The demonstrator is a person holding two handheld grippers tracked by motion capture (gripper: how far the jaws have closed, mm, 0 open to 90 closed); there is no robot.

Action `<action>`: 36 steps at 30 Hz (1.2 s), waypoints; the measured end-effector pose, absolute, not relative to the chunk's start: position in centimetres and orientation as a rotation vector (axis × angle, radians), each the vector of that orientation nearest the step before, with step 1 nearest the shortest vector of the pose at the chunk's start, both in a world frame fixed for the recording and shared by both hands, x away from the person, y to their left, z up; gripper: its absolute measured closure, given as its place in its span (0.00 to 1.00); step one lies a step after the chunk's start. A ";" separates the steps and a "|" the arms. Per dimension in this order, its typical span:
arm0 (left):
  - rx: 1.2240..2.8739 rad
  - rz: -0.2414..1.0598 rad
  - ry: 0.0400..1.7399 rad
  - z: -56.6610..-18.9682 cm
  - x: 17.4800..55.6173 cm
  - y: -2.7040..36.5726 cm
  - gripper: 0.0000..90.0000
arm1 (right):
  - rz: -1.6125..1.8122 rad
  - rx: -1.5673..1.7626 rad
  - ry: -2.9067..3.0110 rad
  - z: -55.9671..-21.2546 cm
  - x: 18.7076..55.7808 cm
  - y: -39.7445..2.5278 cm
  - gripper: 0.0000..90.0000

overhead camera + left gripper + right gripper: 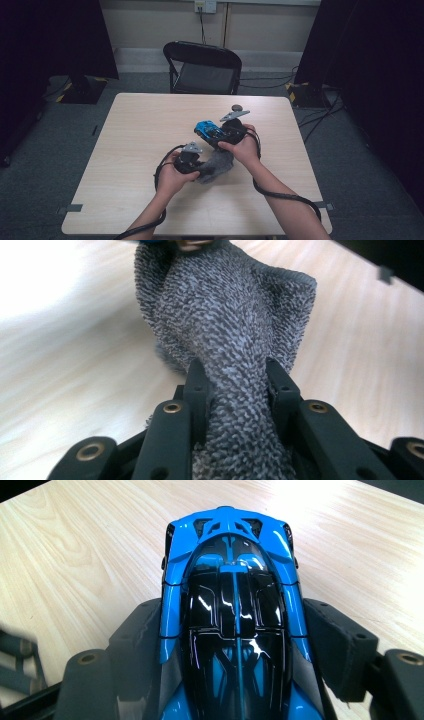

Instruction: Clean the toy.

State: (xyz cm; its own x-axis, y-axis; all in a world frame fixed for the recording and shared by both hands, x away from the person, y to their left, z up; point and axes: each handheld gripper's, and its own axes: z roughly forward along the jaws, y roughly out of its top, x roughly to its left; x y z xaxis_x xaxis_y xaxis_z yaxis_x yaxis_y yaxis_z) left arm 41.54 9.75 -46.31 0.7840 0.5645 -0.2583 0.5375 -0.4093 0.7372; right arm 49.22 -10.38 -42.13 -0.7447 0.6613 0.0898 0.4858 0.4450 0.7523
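You have two grippers, one grey cloth and one blue toy car in hand, all above one wooden table [140,150], and one black folding chair [202,67] stands beyond the table's far edge.

Furthest left from the car, your left hand [170,177] holds the left gripper [192,162], whose grey three-cornered plate sits on top. Its jaws are clenched on the grey cloth [217,164], which lies just this side of the car, bunched between your two hands. The left gripper view tells you what the high view cannot: the cloth [235,340] is a looped terry weave, a fold of it runs straight down between the two black jaws, both jaws press into it from either side, and its loose end hangs over the pale table [75,365].

To the right, your right hand [245,147] holds the right gripper [220,137], and its jaws are grasping the blue toy car [206,131], held above the table's middle, just beyond the cloth. The right gripper view adds the detail: the car [235,605] has a glossy black roof and blue flanks, it points away from the camera, and one jaw presses against each of its sides.
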 end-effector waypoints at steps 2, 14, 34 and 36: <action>2.097 0.078 0.866 -46.1 42.0 11.0 0.77 | 1.188 1.001 2.476 -42.0 49.1 -10.6 0.32; 2.050 0.230 1.090 -45.2 45.5 16.3 0.77 | 1.213 0.946 2.501 -41.5 47.6 -11.2 0.31; 2.032 0.223 1.026 -45.0 46.1 14.4 0.78 | 1.215 0.917 2.524 -42.2 46.8 -10.6 0.31; 2.028 0.217 1.021 -45.1 45.9 14.2 0.78 | 1.215 0.922 2.523 -42.3 46.9 -10.6 0.32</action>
State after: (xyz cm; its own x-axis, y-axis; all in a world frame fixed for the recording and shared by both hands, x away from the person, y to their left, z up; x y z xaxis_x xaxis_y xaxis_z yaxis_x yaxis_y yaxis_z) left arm 45.86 14.15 -45.10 0.6541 0.7295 -0.1998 0.5855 -0.3211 0.7444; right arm 46.88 -10.65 -42.32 -0.7877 0.6093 0.0908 0.4508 0.4697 0.7591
